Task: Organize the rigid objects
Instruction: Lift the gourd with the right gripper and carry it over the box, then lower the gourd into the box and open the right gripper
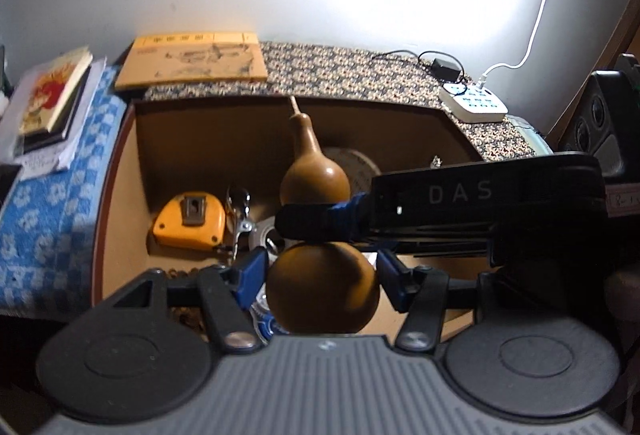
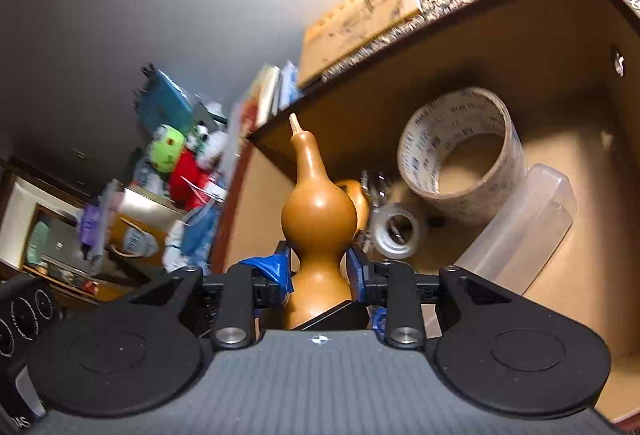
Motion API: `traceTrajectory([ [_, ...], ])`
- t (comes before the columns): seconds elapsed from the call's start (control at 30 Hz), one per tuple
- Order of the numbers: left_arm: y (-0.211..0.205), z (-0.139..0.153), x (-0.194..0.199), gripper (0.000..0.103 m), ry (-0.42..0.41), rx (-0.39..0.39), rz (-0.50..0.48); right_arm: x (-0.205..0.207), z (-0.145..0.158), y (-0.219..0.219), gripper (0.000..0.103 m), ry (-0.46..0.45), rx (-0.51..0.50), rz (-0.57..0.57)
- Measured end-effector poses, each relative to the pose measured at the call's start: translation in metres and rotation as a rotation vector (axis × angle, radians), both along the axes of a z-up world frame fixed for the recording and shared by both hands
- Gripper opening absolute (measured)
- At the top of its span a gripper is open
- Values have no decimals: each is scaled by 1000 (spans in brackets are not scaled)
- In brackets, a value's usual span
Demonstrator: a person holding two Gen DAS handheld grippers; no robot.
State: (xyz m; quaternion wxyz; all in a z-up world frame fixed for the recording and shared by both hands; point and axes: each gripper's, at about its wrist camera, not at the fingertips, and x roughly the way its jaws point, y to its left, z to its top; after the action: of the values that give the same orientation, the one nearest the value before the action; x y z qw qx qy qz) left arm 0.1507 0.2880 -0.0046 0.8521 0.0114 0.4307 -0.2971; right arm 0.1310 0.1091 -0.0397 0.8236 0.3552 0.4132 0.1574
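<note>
A pale wall is seen behind a table spread with a blue checked cloth [image 1: 48,171] and a dark floral cloth [image 1: 360,71]. At far left a stack of books [image 1: 52,95] is laid, beside a flat tan box [image 1: 192,61]. An open brown cardboard box [image 1: 224,131] is set centrally, holding a yellow tape measure [image 1: 188,221] at left and a large roll of printed tape [image 2: 460,151] at right. Above it, a glossy brown gourd [image 1: 320,287] is held upright: its lower bulb is flanked by the left gripper [image 1: 320,275], while its waist is clamped by the right gripper [image 2: 318,267]. A white power strip [image 1: 474,103] is seen at far right.
</note>
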Motion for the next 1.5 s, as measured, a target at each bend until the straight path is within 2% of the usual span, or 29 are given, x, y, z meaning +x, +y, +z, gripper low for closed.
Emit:
traceTrajectory([
  [0.3,-4,-25,15,58,92,3,0,5,-11,3,16,83,-74,-26],
  [0.4,-5,-28,19,58,106,2,4,4,-8,2,17,59,-105,-36],
  [0.6,-10,-33,23,59,112,55,18,6,-7,1,18,43,-146,-39],
  [0.73,-10,-33,24,59,113,60,19,8,-4,-2,18,29,-133,-33],
  [0.83,-9,-33,23,60,118,54,16,7,-2,-2,18,26,-168,-45],
  [0.93,-10,-31,22,60,114,54,16,2,-2,-9,18,24,-117,-66],
  [1.1,-11,-26,20,60,106,66,36,-7,5,-12,18,-9,-111,-70],
  [1.5,-15,-5,8,61,33,199,146,-34,25,-13,18,-99,-211,-101],
])
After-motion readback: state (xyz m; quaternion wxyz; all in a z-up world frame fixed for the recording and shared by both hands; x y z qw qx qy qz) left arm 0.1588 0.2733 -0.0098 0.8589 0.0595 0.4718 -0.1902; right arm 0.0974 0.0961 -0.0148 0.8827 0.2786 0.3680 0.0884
